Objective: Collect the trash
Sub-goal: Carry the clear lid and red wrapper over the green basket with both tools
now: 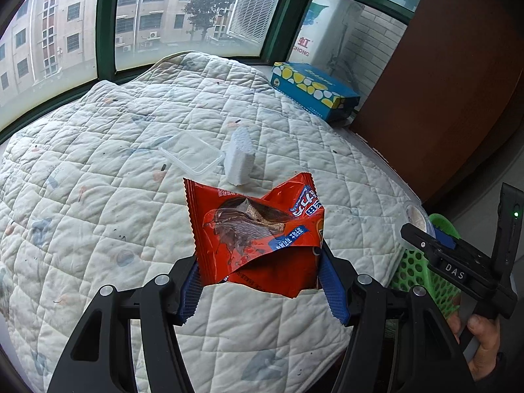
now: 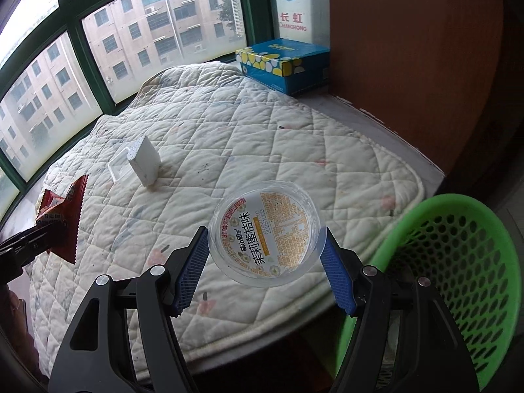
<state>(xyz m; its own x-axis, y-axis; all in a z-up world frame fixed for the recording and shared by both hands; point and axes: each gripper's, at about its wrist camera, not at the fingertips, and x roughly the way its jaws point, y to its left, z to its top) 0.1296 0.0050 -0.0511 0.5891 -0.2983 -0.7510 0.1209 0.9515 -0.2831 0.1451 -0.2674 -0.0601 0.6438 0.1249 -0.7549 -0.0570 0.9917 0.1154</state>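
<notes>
Wrapper [image 1: 258, 235], red, crumpled and creased, saw-tooth top edge, blue-and-white label strips, dark picture on the front; it is clamped between the blue pads of the left gripper [image 1: 262, 281], held in the air above the quilt [image 1: 98, 180]. In the right wrist view the same wrapper shows at 9 o'clock, pinched in black jaws. Cup [image 2: 265, 232], clear plastic, round, with printed foil lid in white and orange with black characters, tilted toward the lens; the right gripper [image 2: 265, 271] grips it by the rim, pads on both sides, also clear of the quilt. Basket [image 2: 458, 262], green, perforated wall, at 4 o'clock from the cup, beside the quilt's edge. On the quilt: clear tray [image 1: 191, 154] touching white foam block [image 1: 240, 157], which stands upright, at 12 o'clock from the wrapper. Blue box [image 1: 314, 90] with yellow and white spots at 1 o'clock, by the window [image 1: 65, 32].
</notes>
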